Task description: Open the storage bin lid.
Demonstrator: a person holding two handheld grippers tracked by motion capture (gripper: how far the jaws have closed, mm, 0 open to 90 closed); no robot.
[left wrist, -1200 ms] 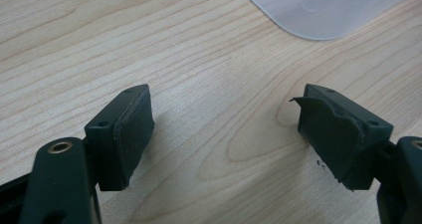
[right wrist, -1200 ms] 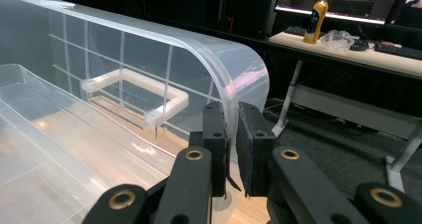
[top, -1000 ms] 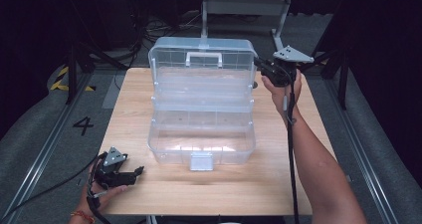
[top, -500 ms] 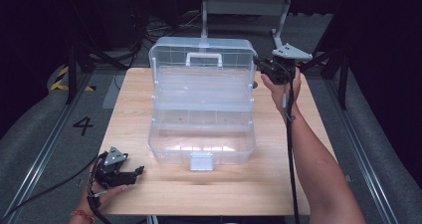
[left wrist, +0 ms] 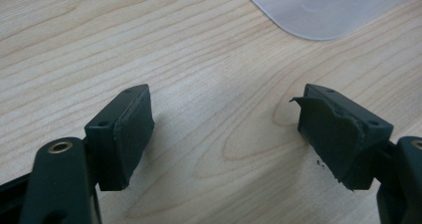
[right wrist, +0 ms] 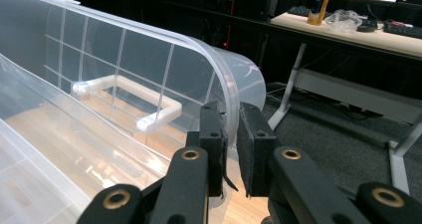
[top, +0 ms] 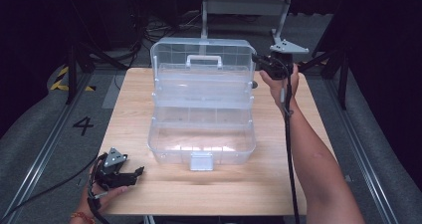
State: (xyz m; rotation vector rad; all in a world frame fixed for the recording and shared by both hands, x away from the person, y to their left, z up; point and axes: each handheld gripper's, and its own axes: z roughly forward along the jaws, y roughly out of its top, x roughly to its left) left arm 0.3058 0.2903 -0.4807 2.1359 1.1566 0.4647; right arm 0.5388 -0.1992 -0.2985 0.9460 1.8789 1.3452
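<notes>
your high view sits above your side of the worktop (top: pixel 164 194) and looks forward and down, far enough off to take in the whole clear box (top: pixel 201 109) and both your hands. the left gripper (left wrist: pixel 224 144) view hangs close over bare wood, facing down, with only a corner of the box's base at its top edge. the right gripper (right wrist: pixel 231 149) view sits right at the box lid's rim, looking level along the lid toward its handle (right wrist: pixel 124 97). all three share that box.
</notes>
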